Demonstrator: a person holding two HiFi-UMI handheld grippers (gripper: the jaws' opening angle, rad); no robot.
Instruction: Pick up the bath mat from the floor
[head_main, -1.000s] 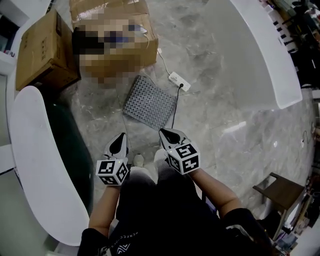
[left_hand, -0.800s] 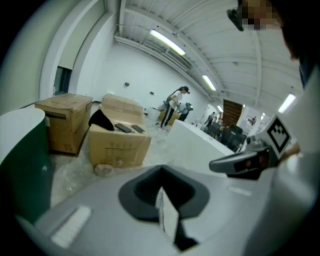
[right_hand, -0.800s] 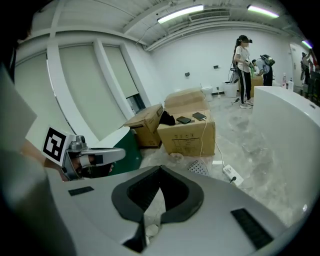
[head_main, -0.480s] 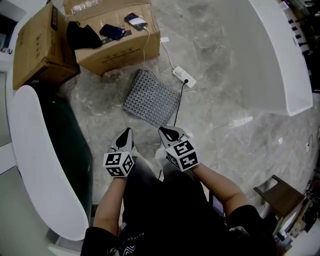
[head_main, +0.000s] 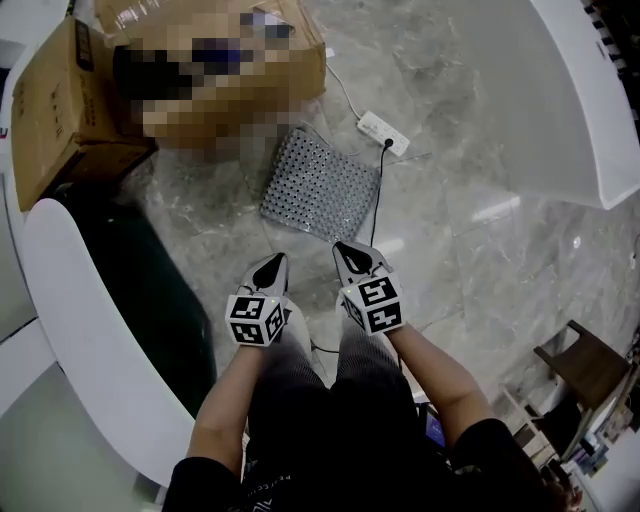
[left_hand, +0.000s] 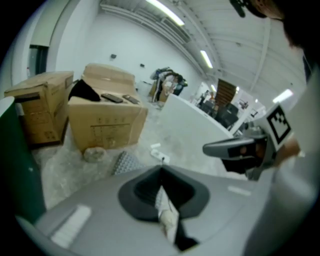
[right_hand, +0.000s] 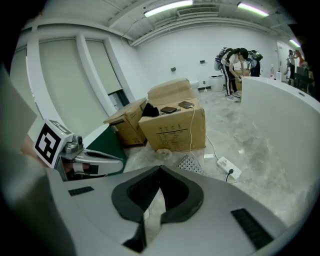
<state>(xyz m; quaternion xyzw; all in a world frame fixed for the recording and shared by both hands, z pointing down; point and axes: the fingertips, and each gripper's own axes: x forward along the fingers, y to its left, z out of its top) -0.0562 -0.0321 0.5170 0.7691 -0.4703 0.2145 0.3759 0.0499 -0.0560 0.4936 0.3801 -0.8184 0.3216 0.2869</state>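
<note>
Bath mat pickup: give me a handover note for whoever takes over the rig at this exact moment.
Left gripper: jaws together, empty, held short of the mat.
Right gripper: jaws together, empty, beside the left one, close to the mat's near edge.
Bath mat: flat on the floor ahead, untouched. A black cable runs along its right edge to a power strip.
Done: nothing gripped yet.
Left: open the jaws, grip the near edge, lift; probably keep clear of the cable.

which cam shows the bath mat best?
Head view: the whole bath mat is seen from above, perforated surface clear and nothing covering it. Left gripper view catches only a corner of it; right gripper view shows a small, slanted part.
</note>
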